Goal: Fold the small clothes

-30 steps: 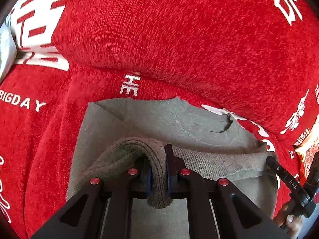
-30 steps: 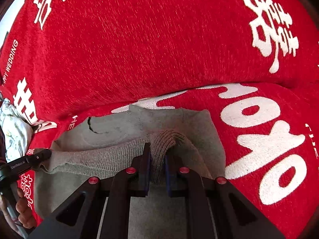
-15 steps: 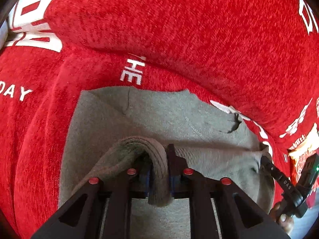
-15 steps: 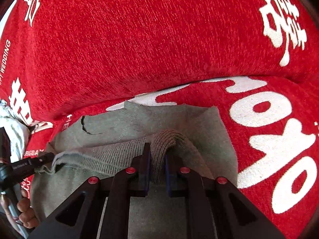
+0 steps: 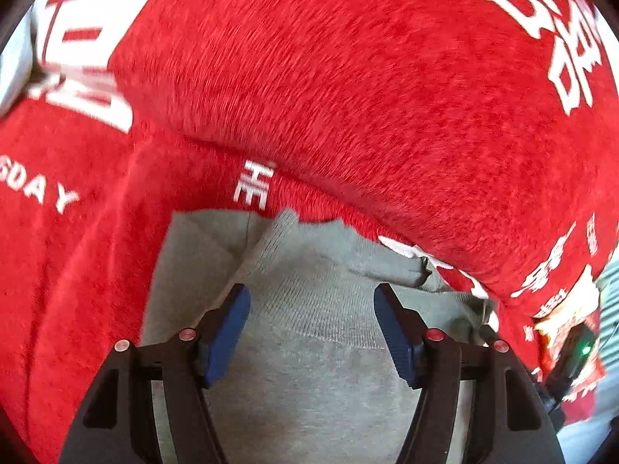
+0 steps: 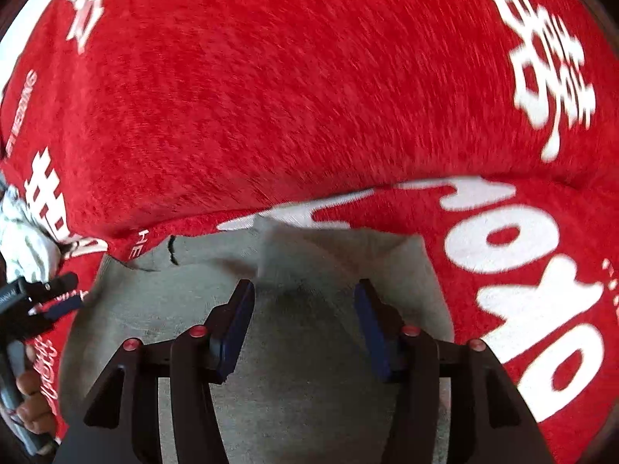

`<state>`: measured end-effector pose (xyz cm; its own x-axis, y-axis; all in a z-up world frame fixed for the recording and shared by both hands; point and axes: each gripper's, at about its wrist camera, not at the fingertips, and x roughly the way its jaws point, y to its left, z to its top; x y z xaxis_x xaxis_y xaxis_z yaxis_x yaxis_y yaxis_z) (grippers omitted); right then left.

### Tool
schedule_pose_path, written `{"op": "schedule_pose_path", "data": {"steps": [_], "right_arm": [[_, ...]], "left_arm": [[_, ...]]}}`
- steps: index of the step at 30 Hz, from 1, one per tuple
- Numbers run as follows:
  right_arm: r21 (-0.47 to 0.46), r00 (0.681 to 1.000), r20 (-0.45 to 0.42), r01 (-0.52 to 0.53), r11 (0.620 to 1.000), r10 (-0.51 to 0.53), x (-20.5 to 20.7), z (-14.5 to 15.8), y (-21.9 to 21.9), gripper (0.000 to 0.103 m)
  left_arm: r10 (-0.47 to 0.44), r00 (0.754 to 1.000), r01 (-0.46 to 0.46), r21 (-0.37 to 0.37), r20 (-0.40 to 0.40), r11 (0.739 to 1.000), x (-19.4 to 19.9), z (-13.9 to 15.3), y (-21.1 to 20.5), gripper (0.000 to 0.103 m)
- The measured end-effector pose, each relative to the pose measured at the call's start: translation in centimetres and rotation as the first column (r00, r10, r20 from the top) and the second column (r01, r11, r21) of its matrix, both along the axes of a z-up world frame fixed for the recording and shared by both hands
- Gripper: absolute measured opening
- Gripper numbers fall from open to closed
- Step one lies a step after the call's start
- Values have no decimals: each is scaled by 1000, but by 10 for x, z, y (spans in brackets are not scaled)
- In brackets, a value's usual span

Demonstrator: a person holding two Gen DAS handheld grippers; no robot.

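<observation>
Can't see the lower part of the grey sweater (image 5: 309,386) in the left wrist view: cut off by the bottom edge and covered by the black arms of the left gripper (image 5: 311,328). Same in the right wrist view, behind the right gripper (image 6: 303,324). Red blanket (image 6: 271,96) smeared with blur, white letters fuzzy and cut at the edges. Only bits of a hand (image 6: 33,398) at the left edge. Snack bag (image 5: 568,332) at the right edge half hidden, print too blurry to read. White cloth (image 6: 23,232) mostly out of frame.
</observation>
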<state>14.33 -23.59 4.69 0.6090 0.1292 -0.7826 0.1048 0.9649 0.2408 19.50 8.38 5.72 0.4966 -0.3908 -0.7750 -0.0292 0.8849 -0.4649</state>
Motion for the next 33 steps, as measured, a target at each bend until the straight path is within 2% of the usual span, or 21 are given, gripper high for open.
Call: {"op": "schedule_pose_path", "data": {"steps": [2, 4, 6, 8, 11, 15, 18, 19, 21, 23, 26, 28, 30, 31, 33], "right_arm": [[-24, 999, 15, -38, 999, 38, -1, 5, 10, 61], [-61, 995, 7, -99, 993, 99, 3, 5, 25, 64], [-111, 987, -39, -158, 981, 155, 11, -3, 42, 66], [-142, 982, -89, -176, 974, 165, 20, -15, 48, 66], [-132, 982, -156, -124, 983, 103, 33, -32, 35, 66], [-93, 986, -150, -84, 992, 69, 38, -37, 17, 66], [-122, 989, -139, -61, 991, 44, 31, -29, 17, 66], [-143, 992, -123, -44, 989, 26, 23, -22, 19, 66], [-135, 996, -66, -65, 989, 56, -2, -7, 25, 68], [-119, 995, -22, -99, 988, 97, -30, 3, 34, 76], [-138, 986, 3, -164, 977, 166, -62, 7, 55, 78], [-187, 976, -8, -213, 959, 216, -79, 0, 68, 78], [-253, 971, -42, -239, 937, 236, -91, -14, 70, 78], [-278, 970, -63, -242, 930, 233, -100, -21, 66, 79], [-250, 972, -2, -227, 941, 234, -121, -21, 46, 82]], "left_arm": [[-63, 998, 62, 53, 27, 997, -2, 2, -14, 68], [-136, 991, 133, 139, 12, 981, -1, -4, -35, 68], [-177, 984, 175, 236, -10, 956, 3, -13, -54, 68], [-184, 982, 189, 289, -45, 939, 11, -25, -64, 68], [-153, 985, 170, 289, -82, 942, 20, -41, -58, 68], [-135, 989, 149, 320, -65, 936, 24, -46, -52, 68], [-111, 993, 120, 322, -47, 939, 18, -38, -50, 68], [-95, 995, 99, 328, -28, 940, 11, -31, -47, 68], [-99, 994, 83, 320, 34, 944, -14, -14, -47, 68], [-137, 988, 108, 316, 73, 943, -44, -7, -53, 68], [-205, 974, 154, 378, 98, 913, -84, -9, -73, 68], [-219, 969, 147, 450, 112, 881, -105, -14, -81, 68], [-210, 974, 142, 488, 87, 861, -114, -24, -78, 68], [-201, 976, 137, 494, 79, 859, -117, -30, -72, 68], [-191, 974, 117, 455, 120, 883, -131, -31, -52, 70]]}}
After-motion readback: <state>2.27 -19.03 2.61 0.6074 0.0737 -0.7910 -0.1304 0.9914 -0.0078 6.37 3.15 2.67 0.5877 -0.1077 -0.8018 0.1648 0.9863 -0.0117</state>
